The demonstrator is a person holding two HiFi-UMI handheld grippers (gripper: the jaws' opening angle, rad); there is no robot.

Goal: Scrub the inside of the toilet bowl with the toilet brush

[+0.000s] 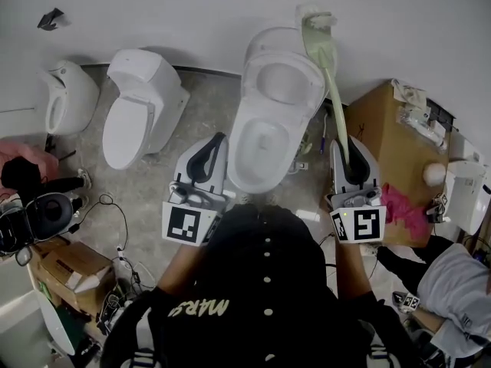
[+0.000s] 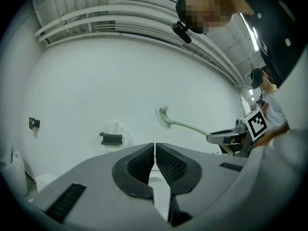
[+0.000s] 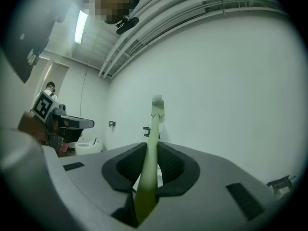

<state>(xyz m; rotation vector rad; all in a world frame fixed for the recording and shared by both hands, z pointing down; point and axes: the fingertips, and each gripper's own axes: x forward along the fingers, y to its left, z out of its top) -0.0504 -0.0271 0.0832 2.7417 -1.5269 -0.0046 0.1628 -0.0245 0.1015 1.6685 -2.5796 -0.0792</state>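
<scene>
Closest to the person, the left gripper (image 1: 217, 139) has its pads pressed together on nothing, which its own view confirms (image 2: 155, 148). The right gripper (image 1: 349, 146) is clamped on the pale green handle of the toilet brush (image 1: 334, 90), which runs straight out between its pads in the right gripper view (image 3: 153, 129). Between the two grippers stands the open toilet bowl (image 1: 239, 140), its lid up. Beyond it, the bristle head is raised in front of the white wall, well clear of the bowl. Scrubbing looks not yet begun, so the next move calls for tipping the brush head down into the bowl. Only the head view shows the bowl. Only the left gripper view shows the brush side-on in the air (image 2: 183, 125).
</scene>
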